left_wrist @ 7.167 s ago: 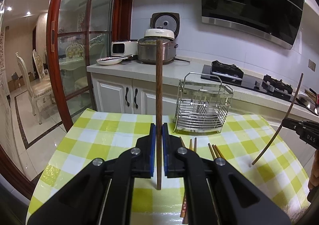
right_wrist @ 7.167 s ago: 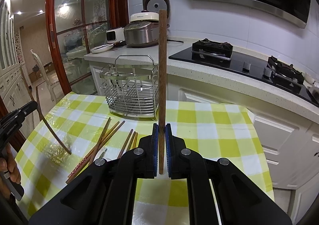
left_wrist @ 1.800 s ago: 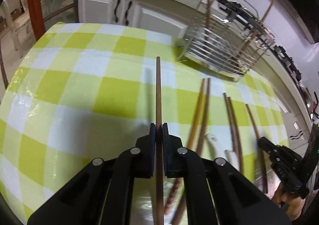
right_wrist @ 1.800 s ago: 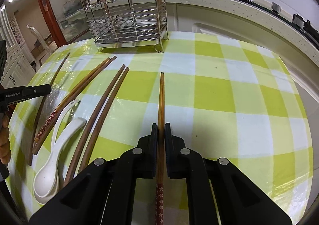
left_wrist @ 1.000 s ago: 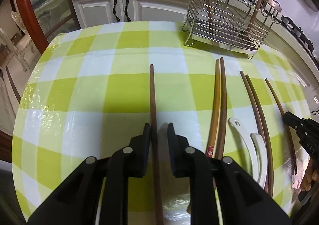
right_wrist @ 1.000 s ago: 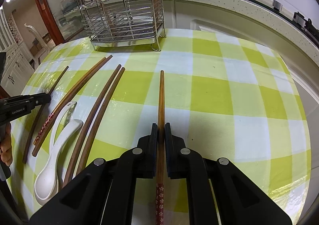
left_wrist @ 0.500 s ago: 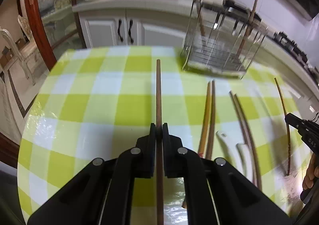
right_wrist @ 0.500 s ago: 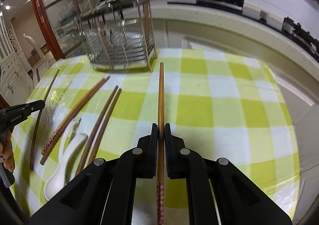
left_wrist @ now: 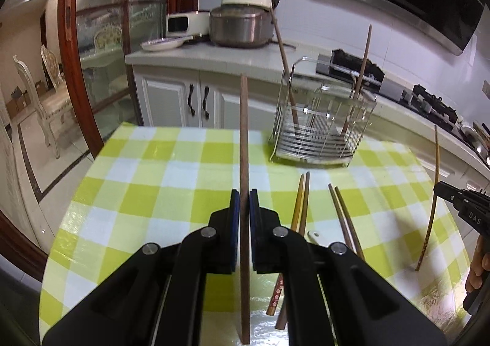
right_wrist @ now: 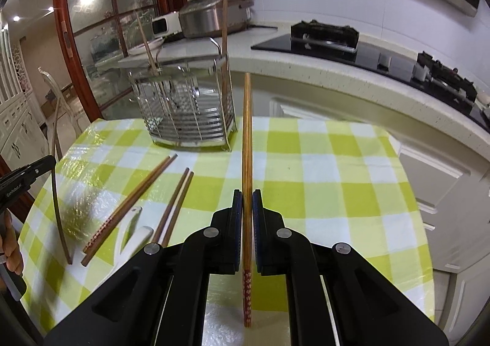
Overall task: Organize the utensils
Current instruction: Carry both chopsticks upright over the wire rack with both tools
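Note:
My left gripper is shut on a dark brown chopstick and holds it upright above the checked table. My right gripper is shut on a lighter chopstick with a red flowered end, also lifted. A wire utensil rack stands at the table's far side with two chopsticks leaning in it; it also shows in the right wrist view. Several chopsticks and two white spoons lie on the cloth between the grippers.
The round table has a yellow-green checked cloth. Behind it runs a counter with a rice cooker, a plate and a gas hob. A red-framed glass door stands at the left.
Both grippers have lifted and tilted up from the table, each carrying its chopstick from lying flat to near upright. The left gripper briefly opened a second ago, then shut again.

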A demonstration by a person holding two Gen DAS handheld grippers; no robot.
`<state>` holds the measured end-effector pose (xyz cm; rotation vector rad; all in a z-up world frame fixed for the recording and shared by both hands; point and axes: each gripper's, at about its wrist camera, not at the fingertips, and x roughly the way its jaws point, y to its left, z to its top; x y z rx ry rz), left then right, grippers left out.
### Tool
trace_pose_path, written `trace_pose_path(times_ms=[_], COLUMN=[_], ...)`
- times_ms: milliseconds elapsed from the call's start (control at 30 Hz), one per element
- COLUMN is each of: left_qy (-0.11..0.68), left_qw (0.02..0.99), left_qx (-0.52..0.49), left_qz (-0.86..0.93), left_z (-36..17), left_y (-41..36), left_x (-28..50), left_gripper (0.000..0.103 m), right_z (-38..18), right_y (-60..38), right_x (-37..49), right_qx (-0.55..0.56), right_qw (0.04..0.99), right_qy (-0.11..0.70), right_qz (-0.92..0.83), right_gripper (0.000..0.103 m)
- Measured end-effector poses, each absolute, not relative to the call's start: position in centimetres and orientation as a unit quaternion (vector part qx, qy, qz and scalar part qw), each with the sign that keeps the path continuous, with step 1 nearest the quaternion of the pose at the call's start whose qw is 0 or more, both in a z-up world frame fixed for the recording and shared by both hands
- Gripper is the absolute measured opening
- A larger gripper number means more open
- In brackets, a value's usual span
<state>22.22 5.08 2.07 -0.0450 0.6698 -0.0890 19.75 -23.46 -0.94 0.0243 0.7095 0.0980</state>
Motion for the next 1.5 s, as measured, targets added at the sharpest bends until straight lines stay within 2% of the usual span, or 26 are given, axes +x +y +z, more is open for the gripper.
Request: trace_pose_path(times_ms=[533, 1500], left_qy=[0.268, 0.249], left_qw=[0.962, 0.966], left_qx=[-0.023, -0.025], left_qz=[-0.046, -0.069], left_z=[5.0, 7.0], left_y=[4.5, 3.0], left_x=[19.3, 19.6], left_gripper=[0.007, 0.007], right_z=[1.5, 4.0], right_y=[-23.1, -22.2], right_x=[18.1, 17.8], right_qx=[0.015, -0.002], right_qw=[0.948, 0.968], right_qy=[0.313, 0.251], right_qz=[0.047, 0.021], right_gripper=[0.007, 0.007])
